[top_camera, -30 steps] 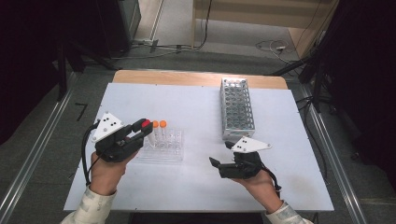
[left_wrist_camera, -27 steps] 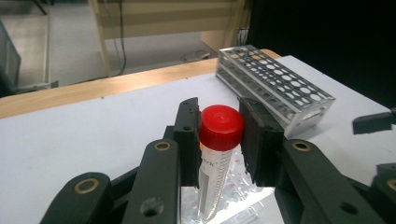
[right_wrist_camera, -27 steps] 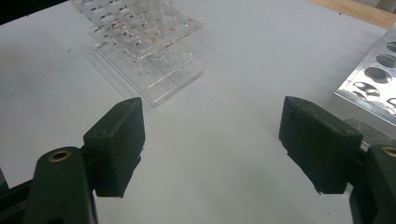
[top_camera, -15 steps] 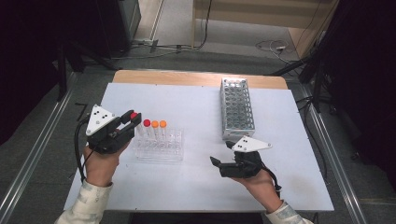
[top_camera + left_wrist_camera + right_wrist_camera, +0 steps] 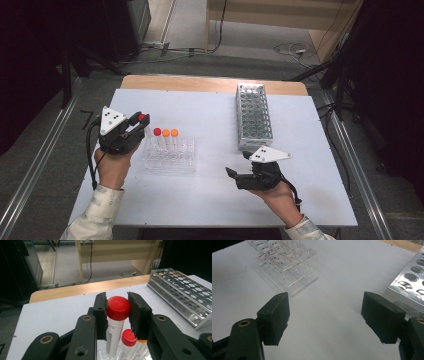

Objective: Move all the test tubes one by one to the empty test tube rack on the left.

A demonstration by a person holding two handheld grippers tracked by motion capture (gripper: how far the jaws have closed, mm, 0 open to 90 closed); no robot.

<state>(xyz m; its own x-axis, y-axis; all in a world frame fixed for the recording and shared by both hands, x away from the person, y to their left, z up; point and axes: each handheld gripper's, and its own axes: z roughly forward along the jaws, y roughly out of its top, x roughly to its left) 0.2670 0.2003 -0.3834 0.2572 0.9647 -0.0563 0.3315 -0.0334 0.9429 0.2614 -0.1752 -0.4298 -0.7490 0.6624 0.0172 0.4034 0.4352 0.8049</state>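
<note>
The tube point(image 5: 115, 325) stands upright between the left gripper point(image 5: 117, 312) jaws, its red cap pinched from both sides near their tips, its body hanging down below them. It is a clear tube with printed graduation marks and a wide, ridged red cap. Just below and beyond the jaws sits the clear rack point(image 5: 170, 155), with another red-capped tube and an orange-capped one in it. From above, the held tube is at the rack's left end, level with the tops of the others. The right gripper point(image 5: 325, 315) has its jaws spread wide over bare table point(image 5: 332, 322), holding nothing; the clear rack lies ahead of its left jaw, the metal rack point(image 5: 412, 287) beside its right jaw.
</note>
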